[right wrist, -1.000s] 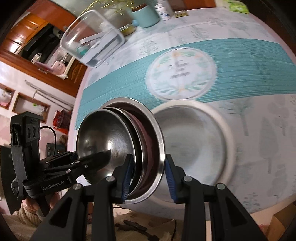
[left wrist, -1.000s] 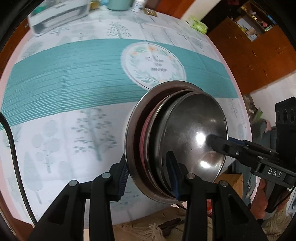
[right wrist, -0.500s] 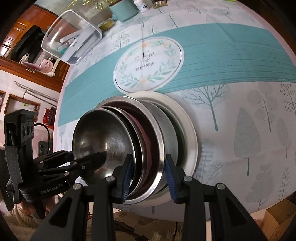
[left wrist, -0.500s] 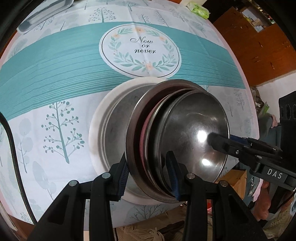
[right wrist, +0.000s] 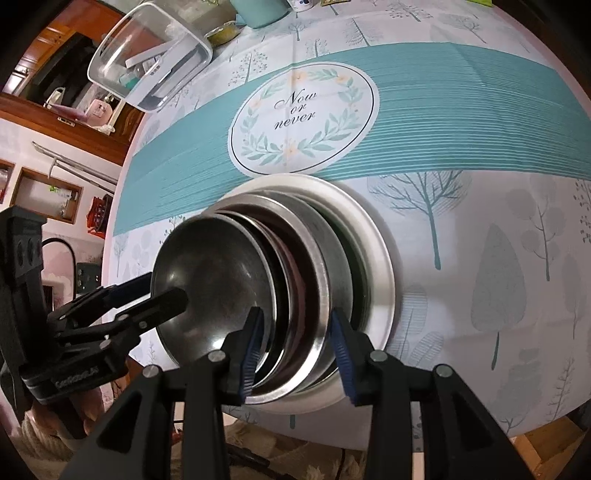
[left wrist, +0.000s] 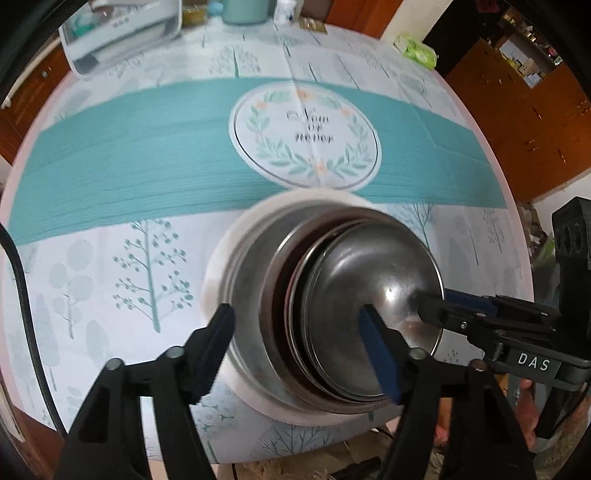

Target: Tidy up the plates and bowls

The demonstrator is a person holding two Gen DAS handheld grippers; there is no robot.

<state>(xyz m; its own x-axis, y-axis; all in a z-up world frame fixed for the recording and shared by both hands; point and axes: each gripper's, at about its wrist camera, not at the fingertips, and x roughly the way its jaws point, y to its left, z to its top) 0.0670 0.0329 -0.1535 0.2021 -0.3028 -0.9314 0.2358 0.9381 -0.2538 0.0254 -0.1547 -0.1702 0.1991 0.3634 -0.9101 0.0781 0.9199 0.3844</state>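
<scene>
A nested stack of steel bowls and plates rests in a large white-rimmed steel plate near the table's front edge; it also shows in the right wrist view, inside the plate. My left gripper is open, its fingers spread wide on either side of the stack's rim. My right gripper is open too, its blue pads a little off the rims. In the left wrist view the right gripper's finger reaches into the top bowl.
The round table has a teal-banded cloth with a "Now or never" emblem. A clear plastic box, a teal cup and small jars stand at the back. Wooden cabinets lie beyond on the right.
The stack came down into the large plate on the table. Both grippers, shut on the stack's rims before, have opened; the left one has spread wide.
</scene>
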